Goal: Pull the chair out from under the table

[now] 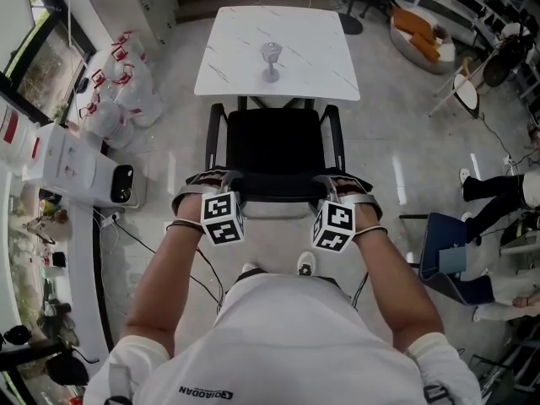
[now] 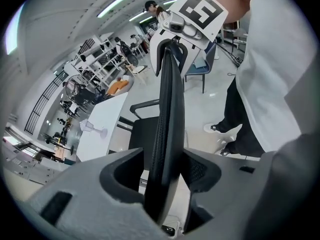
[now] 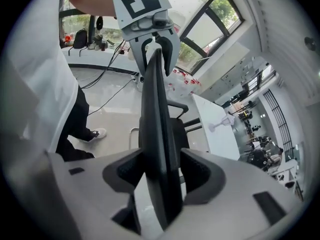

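A black office chair with armrests stands at the near edge of the white marble-look table, its seat out from under the tabletop. A person stands behind it. In the head view my left gripper and right gripper sit on the two ends of the backrest's top edge. The left gripper view shows the thin backrest running between my left gripper's open jaws, with a gap on one side. My right gripper straddles the backrest the same way, open.
A glass goblet stands on the table. White bags and a white box unit line the left wall, with cables on the floor. A blue chair and a seated person's legs are at the right.
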Available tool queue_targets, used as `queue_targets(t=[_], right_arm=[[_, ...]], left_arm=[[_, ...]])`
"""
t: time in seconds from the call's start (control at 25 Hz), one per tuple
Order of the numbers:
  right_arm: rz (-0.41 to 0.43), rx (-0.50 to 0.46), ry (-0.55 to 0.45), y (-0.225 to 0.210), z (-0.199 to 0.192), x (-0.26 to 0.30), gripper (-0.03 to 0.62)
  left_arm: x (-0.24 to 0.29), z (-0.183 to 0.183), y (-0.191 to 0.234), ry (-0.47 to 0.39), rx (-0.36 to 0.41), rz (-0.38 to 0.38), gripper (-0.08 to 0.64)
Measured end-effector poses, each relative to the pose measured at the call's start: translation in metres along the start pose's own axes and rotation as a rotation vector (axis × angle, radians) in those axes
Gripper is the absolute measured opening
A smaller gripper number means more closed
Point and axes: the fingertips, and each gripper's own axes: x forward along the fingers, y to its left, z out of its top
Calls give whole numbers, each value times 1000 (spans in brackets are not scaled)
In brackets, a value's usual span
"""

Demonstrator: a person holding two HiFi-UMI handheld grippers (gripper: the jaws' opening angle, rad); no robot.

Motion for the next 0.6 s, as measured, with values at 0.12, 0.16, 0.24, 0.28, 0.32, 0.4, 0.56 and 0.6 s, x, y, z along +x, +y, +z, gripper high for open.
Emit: queue_targets(t=[0.12,0.16,0.24,0.28,0.32,0.4,0.56,0.6], right_arm=[[30,-34,41,4,-5,12,222],[37,-44,58,5,-7,15,222],[41,-65,92,6,-10,21,222],[39,-73,107,5,-12,23,221],[35,-78,120,4,-14,24,219],[21,-80,134,1,-15,26,208],[-27,-94,139,-4,-16,26,129],[-31,-99,140,-4,-16,25,115]], left_arm=[[16,-8,-1,58,29,-23,213],[20,-9,-2,72,35,-32,210],[24,-11,-2,96,43,-48,190],[24,-11,-2,105,44,-55,190],[25,-12,-2,113,47,-61,190],[27,-14,-1,135,62,-59,179],[29,-16,-2,161,102,-37,141],[29,-17,-2,163,110,-36,130]])
